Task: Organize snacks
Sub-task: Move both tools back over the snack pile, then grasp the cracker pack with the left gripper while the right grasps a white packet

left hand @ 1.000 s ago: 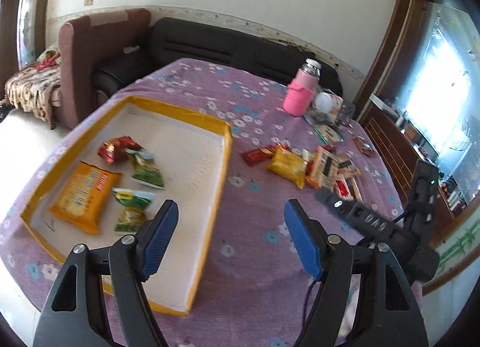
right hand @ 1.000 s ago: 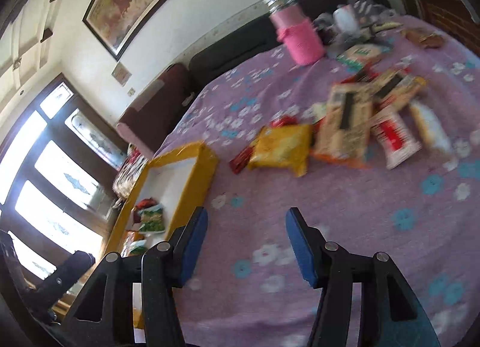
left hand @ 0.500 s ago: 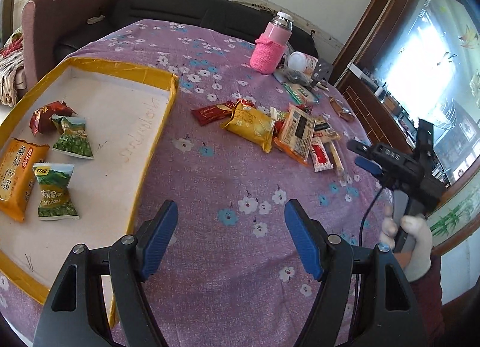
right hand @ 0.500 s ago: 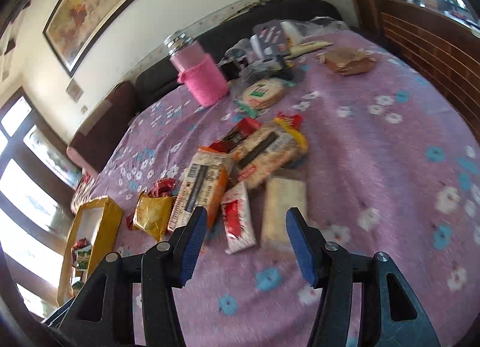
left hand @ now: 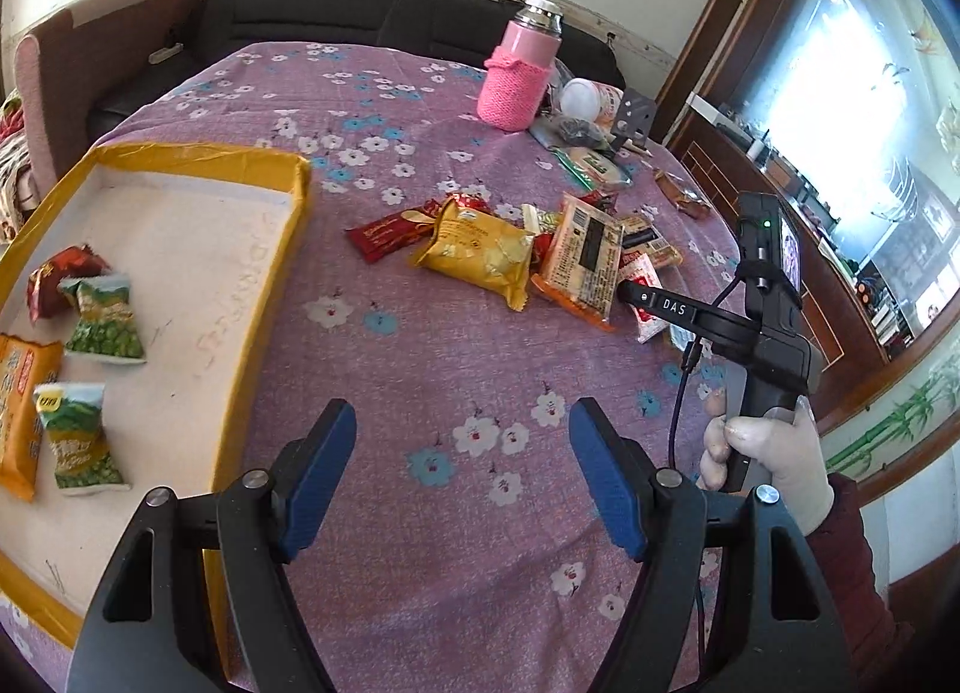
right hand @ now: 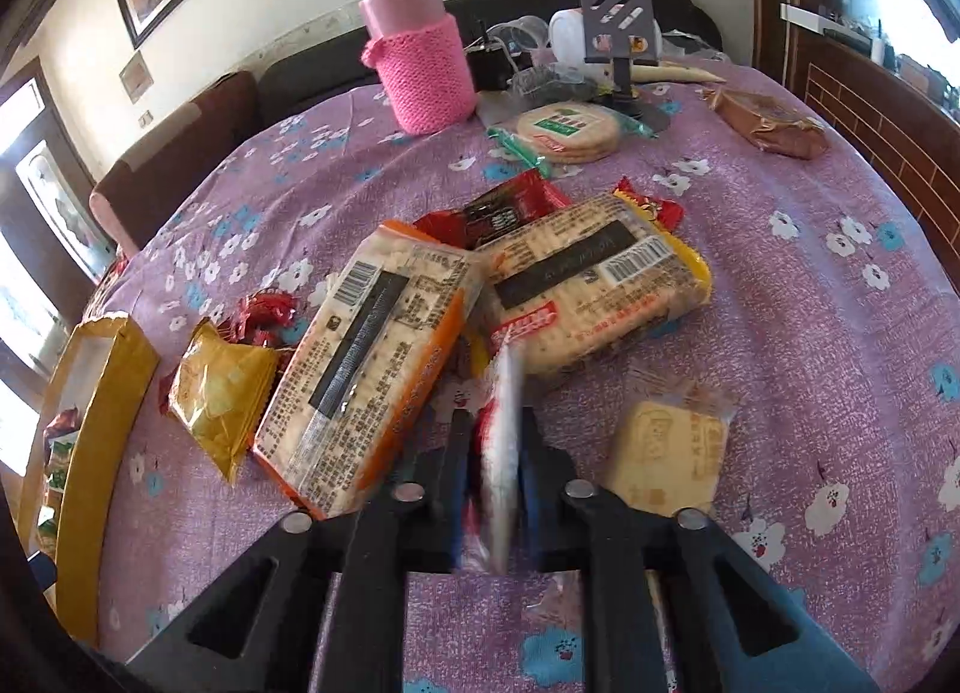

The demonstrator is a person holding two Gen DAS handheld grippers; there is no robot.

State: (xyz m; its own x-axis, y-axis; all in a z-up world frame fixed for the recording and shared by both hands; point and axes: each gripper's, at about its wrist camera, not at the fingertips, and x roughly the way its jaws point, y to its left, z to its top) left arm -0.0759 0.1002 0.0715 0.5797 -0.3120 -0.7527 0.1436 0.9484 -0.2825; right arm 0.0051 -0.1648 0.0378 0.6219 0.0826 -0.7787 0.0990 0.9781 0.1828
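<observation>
Pinching the red-and-white packet (right hand: 501,441), the right gripper (right hand: 492,453) should lift straight up before crossing to the yellow-rimmed tray (left hand: 288,249), while the left gripper (left hand: 462,477) hangs spread wide.

Bare cloth (left hand: 420,393) btwn tray (left hand: 282,249) & snack pile (left hand: 540,261); flask (left hand: 519,75) behind.

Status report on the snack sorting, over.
Left gripper open, empty, above the tablecloth. Right gripper shut on red-and-white snack packet. Tray holds several packets. Orange cracker pack lies close beside the held packet.
</observation>
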